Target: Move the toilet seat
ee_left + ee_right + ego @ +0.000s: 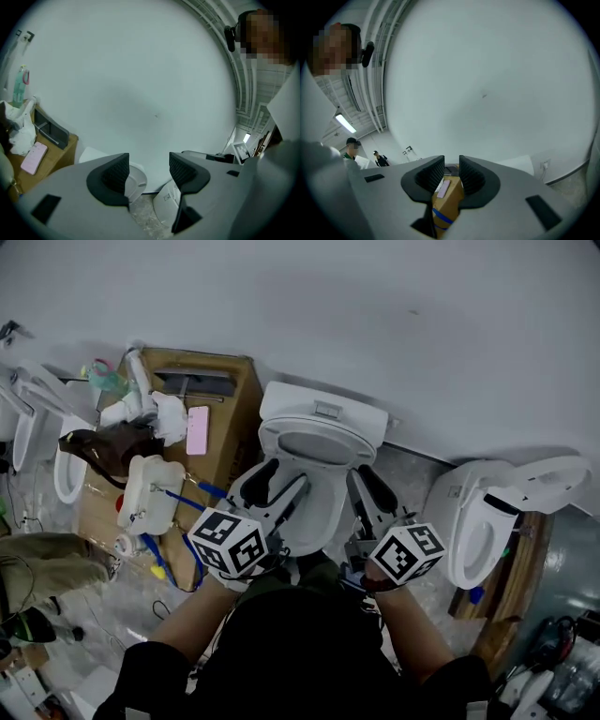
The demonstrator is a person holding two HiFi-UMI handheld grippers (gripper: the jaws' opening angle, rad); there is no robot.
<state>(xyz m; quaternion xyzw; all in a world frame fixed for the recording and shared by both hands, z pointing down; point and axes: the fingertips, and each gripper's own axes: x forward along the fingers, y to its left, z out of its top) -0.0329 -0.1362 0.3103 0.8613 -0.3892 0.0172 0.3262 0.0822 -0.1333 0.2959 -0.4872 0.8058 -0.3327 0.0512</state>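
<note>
A white toilet (323, 415) stands against the wall straight ahead. Its seat (317, 442) shows as a white oval ring just in front of the tank, with the bowl (314, 521) below it. My left gripper (277, 486) hovers over the bowl's left rim, and my right gripper (367, 491) over its right rim. In the left gripper view the left gripper (149, 173) is open and holds nothing, facing the wall. The right gripper (451, 174) has only a narrow gap between its pads, with nothing in it.
A cardboard box (225, 442) stands left of the toilet, with a pink phone (198, 430) and white fittings on it. Another toilet (492, 517) stands to the right with its lid raised. More white toilets (37, 432) are at the far left. Tools lie on the floor.
</note>
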